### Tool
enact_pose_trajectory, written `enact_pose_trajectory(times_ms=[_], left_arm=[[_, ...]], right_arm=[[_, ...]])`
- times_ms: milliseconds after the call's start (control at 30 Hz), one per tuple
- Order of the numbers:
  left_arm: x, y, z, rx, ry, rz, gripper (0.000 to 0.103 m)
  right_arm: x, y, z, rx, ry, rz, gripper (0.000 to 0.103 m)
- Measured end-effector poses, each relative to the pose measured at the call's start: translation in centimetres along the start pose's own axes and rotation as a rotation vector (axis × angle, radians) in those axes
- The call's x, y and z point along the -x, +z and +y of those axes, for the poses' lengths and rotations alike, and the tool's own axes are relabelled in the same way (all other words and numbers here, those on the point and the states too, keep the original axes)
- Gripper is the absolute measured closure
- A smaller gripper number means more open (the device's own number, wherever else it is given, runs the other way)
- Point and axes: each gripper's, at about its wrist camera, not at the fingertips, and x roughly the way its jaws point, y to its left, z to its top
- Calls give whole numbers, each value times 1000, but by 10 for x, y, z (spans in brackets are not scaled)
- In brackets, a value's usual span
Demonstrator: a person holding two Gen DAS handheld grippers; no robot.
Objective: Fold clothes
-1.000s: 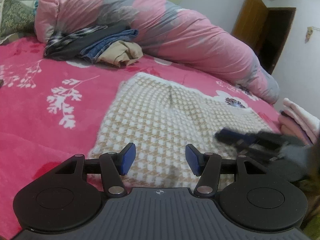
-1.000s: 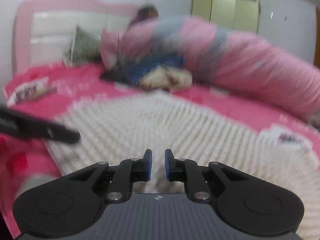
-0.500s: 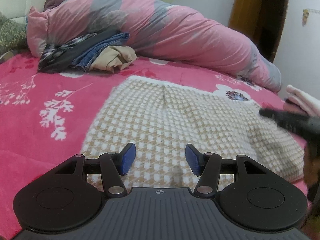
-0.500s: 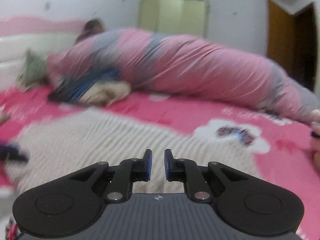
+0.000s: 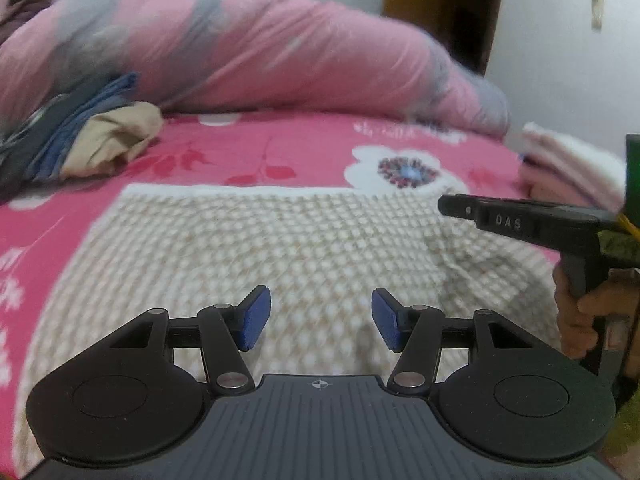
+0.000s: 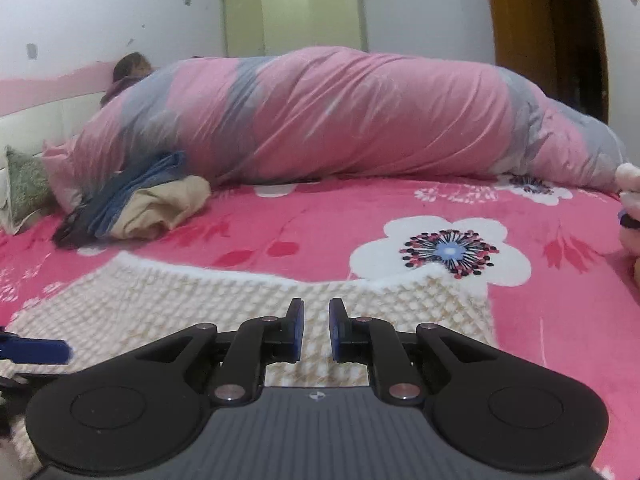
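The knit (image 5: 280, 248) lay flat on the bed (image 5: 280, 148), right under both tools. Left gripper (image 5: 321, 318) hung over its near part, fingers wide apart, nothing between them. Right gripper (image 6: 316, 330) sat above the knit's far right corner, fingers nearly together with a narrow gap, empty. Ahead, a clothes pile (image 6: 136, 204) leaned against the rolled quilt (image 6: 340, 116).

low wrist views, shared sweater (image 5: 280, 248)
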Motion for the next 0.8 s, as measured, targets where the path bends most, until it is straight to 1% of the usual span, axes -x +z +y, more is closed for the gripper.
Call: enact_pose_trajectory(times_ms=[33, 100, 133, 233, 267, 367, 433, 467, 500, 533, 600, 667, 700, 733, 767, 800], left_arm=[[-6, 0, -1, -4, 2, 9, 46], [-17, 0, -3, -13, 6, 27, 42], [-23, 0, -4, -17, 8, 37, 39], [-38, 1, -6, -27, 13, 62, 40], [-35, 4, -4, -19, 9, 56, 40], [-28, 18, 2, 15, -5, 0, 41], [-32, 26, 6, 32, 3, -17, 41], [-39, 27, 9, 41, 19, -1, 40], [-48, 25, 14, 64, 16, 21, 40], [-57, 22, 19, 86, 13, 42, 38], [-72, 18, 28, 128, 9, 81, 34], [-63, 20, 31, 149, 14, 85, 35], [-59, 21, 33, 159, 17, 87, 38], [-53, 21, 34, 167, 22, 86, 42], [-42, 19, 36, 166, 33, 71, 42], [-32, 16, 37, 165, 44, 56, 42]], right_arm=[[-14, -6, -5, 3, -8, 40, 90], [-29, -25, -8, 23, -12, 48, 90], [-29, -25, -7, 32, -18, 50, 90], [-23, -17, 0, 75, -36, 65, 90], [-21, -14, 2, 91, -41, 70, 89], [-21, -6, 2, 53, -20, 56, 89], [-25, -1, 0, 29, -13, 50, 89], [-27, 1, -1, 17, -10, 47, 89], [-39, -4, 0, 29, -25, 84, 90], [-49, -12, 0, 43, -32, 97, 90], [-49, -13, 2, 50, -37, 90, 90], [-45, -10, 5, 63, -53, 99, 90], [-42, -8, 6, 70, -62, 105, 90], [-32, -4, 8, 56, -69, 100, 90], [-19, 1, 11, 30, -77, 89, 89], [-6, 4, 12, 7, -57, 62, 89]])
